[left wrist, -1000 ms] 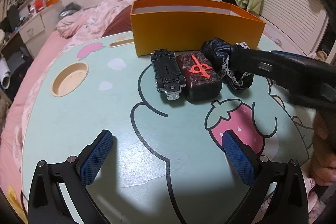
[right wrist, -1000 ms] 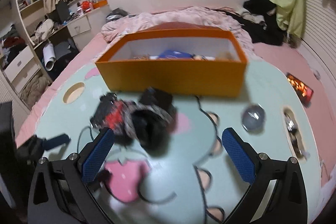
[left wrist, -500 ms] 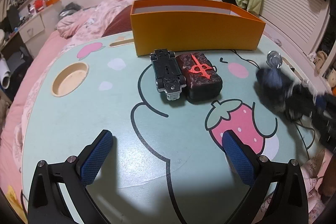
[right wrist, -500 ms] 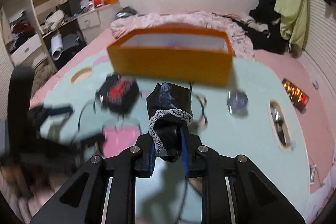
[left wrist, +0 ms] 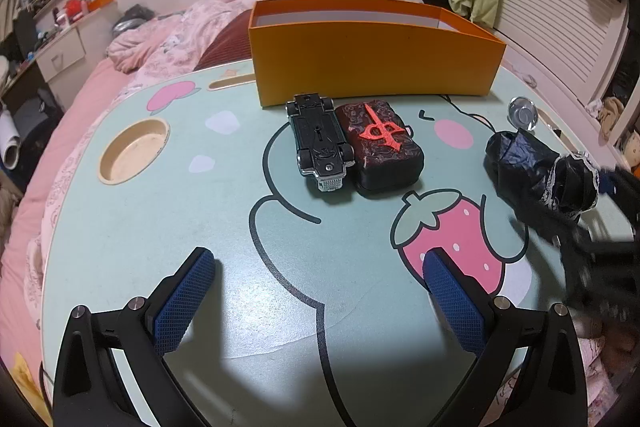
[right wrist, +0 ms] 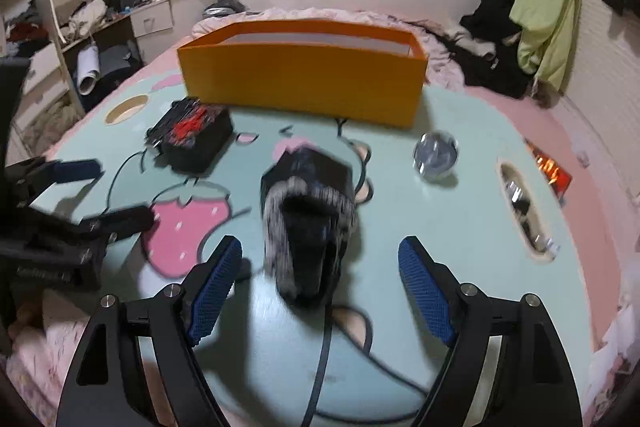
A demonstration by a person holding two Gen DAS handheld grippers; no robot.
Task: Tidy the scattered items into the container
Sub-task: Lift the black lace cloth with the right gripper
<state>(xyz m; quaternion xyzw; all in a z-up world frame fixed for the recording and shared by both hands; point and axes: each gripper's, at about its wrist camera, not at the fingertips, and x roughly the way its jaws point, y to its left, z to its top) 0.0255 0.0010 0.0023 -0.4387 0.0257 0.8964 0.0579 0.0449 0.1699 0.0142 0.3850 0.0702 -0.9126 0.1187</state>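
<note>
Right wrist view shows the right gripper (right wrist: 320, 283) with its jaws opening, the blue pads (right wrist: 426, 291) clear of the black lace-trimmed pouch (right wrist: 308, 211) that lies blurred on the tabletop (right wrist: 460, 227) between them, touching neither. Beyond it stands the orange box (right wrist: 300, 79), open-topped, at the far edge. A small clear dome (right wrist: 435, 155) sits to the pouch's right, well apart from it.

From the left wrist view, the left gripper (left wrist: 320, 299) hangs spread wide over the mint cartoon surface with nothing between its pads. Ahead of it an upturned toy car (left wrist: 320, 143) and a dark block with a red character (left wrist: 378, 147) lie side by side, touching, just in front of the box. The pouch lies off to the right near the strawberry print (left wrist: 452, 247).
</note>
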